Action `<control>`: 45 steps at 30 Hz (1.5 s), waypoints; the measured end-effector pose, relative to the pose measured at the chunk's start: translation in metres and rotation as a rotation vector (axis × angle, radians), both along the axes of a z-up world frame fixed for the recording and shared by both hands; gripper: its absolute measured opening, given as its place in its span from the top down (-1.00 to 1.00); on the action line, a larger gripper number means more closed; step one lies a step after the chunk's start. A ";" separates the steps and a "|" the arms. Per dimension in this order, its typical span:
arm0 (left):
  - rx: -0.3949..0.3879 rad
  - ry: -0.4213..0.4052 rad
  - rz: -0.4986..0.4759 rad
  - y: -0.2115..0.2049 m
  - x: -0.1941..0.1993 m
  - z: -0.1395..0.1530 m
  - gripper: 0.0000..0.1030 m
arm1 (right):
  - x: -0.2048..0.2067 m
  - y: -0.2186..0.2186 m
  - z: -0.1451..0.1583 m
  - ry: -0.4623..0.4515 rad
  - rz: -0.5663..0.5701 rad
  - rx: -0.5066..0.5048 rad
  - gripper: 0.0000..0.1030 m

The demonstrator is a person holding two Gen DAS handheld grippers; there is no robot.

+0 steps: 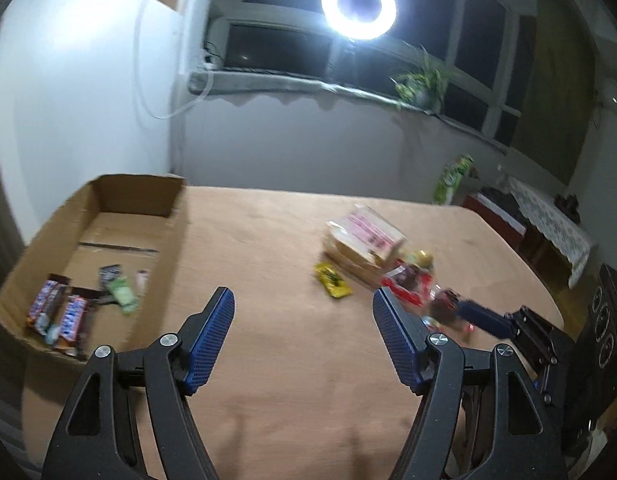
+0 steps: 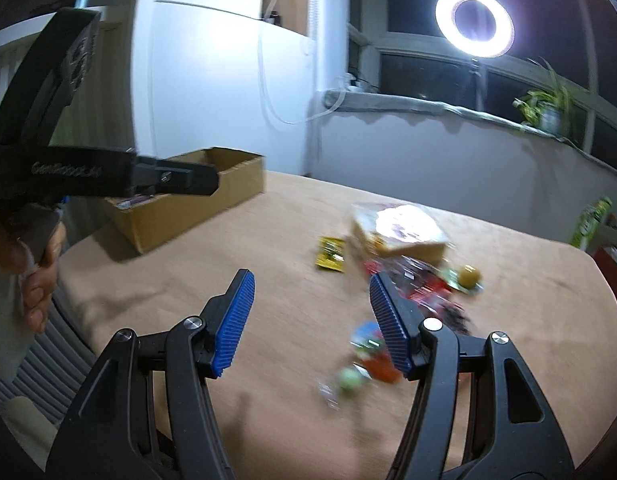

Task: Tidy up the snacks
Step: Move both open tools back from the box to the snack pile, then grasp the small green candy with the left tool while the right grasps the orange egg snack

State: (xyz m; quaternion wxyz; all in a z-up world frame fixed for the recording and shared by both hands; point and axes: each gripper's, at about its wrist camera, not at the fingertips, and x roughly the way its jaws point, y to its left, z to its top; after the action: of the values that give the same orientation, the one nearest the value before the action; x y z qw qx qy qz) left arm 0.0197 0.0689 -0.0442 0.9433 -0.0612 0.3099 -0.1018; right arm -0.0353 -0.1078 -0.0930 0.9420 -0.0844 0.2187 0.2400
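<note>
Left tongs (image 1: 302, 308) apart, nothing between them, above the bare tabletop (image 1: 268, 360); right tongs (image 2: 310, 292) likewise apart and empty; cardboard box (image 1: 108, 216) at left holds several snack bars (image 1: 64, 316); loose snacks (image 2: 408, 276) heaped right of centre.

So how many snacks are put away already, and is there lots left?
Several wrapped bars already lie in the cardboard box. Both the left gripper and the right gripper are open and empty. A yellow packet and a blurry pile of snacks wait on the table.
</note>
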 end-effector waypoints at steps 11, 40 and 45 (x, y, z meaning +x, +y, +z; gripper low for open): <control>0.059 0.074 -0.170 -0.072 0.002 -0.029 -0.39 | 0.010 -0.079 -0.020 0.051 -0.179 -0.004 -0.22; 0.141 0.113 -0.382 -0.115 -0.001 -0.072 0.56 | 0.030 -0.065 -0.023 0.170 0.014 0.079 -0.22; 0.115 0.113 -0.314 -0.081 -0.007 -0.070 0.56 | 0.046 -0.038 -0.039 0.232 0.018 0.020 -0.22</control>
State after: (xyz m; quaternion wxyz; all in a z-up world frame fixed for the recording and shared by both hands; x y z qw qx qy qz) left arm 0.0130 -0.0126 -0.1138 0.8988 0.0364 0.3735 -0.2265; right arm 0.0108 -0.1462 -0.1319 0.9090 -0.0488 0.3230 0.2589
